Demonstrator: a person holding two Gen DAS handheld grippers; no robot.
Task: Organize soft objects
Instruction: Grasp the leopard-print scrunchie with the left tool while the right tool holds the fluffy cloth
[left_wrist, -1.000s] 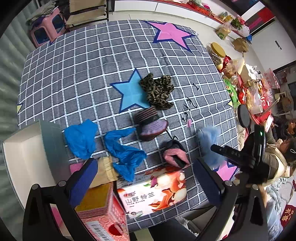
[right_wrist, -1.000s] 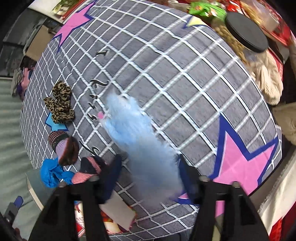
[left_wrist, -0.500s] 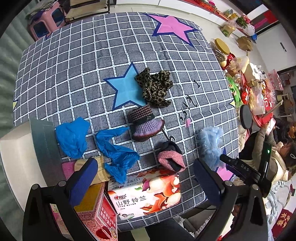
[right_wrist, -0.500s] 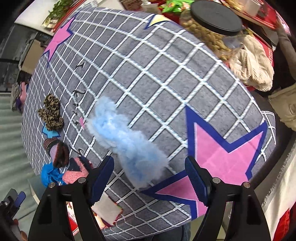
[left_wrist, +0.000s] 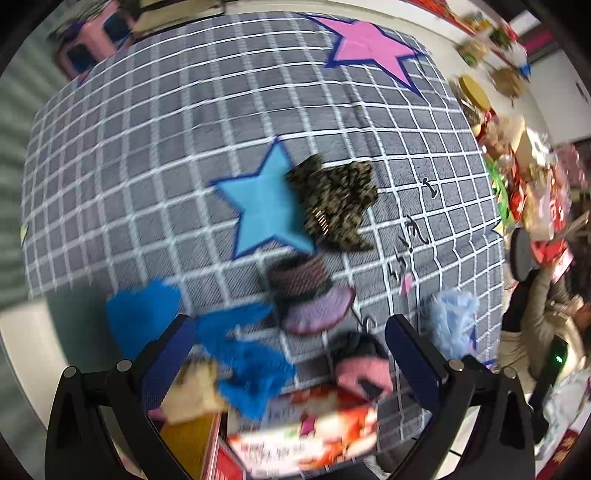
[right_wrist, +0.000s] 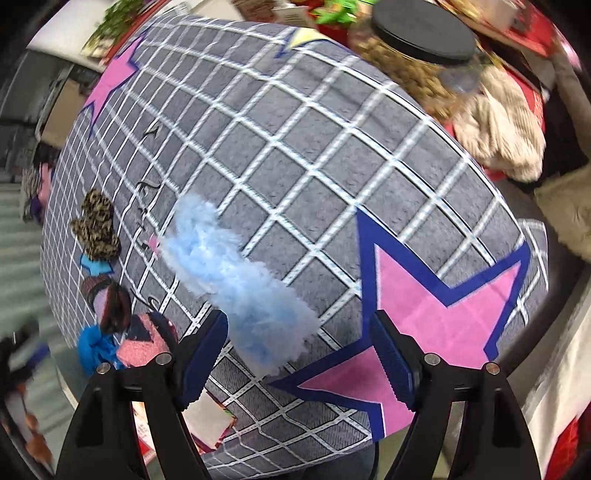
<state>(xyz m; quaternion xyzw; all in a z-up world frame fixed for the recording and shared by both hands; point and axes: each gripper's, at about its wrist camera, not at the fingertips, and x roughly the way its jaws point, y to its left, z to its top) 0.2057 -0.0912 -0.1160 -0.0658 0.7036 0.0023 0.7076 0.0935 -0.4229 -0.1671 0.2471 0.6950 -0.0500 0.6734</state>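
Blurred left wrist view: my left gripper (left_wrist: 291, 356) hangs open just above the checked table cloth (left_wrist: 147, 155). Under it lie a crumpled blue glove (left_wrist: 243, 358), a pink and dark sock (left_wrist: 364, 363) and a purple knit piece (left_wrist: 310, 295). A leopard-print cloth (left_wrist: 332, 203) lies farther off beside a blue star. My right gripper (right_wrist: 295, 360) is open. The near end of a fluffy light-blue cloth (right_wrist: 229, 273) lies on the table between its fingers, close to the left finger (right_wrist: 203, 354), with the pads not pressing on it.
A printed tissue pack (left_wrist: 306, 432), a red box (left_wrist: 218, 454) and a white box (left_wrist: 18, 332) stand at the near edge. A black-lidded jar (right_wrist: 421, 40) and a cream knit cloth (right_wrist: 506, 122) sit beyond the table. A person (left_wrist: 546, 325) sits at the right.
My left gripper has sunk closer to the table, so the items look bigger and blurred. My right gripper's jaws have widened off the fluffy blue cloth, which now lies free.
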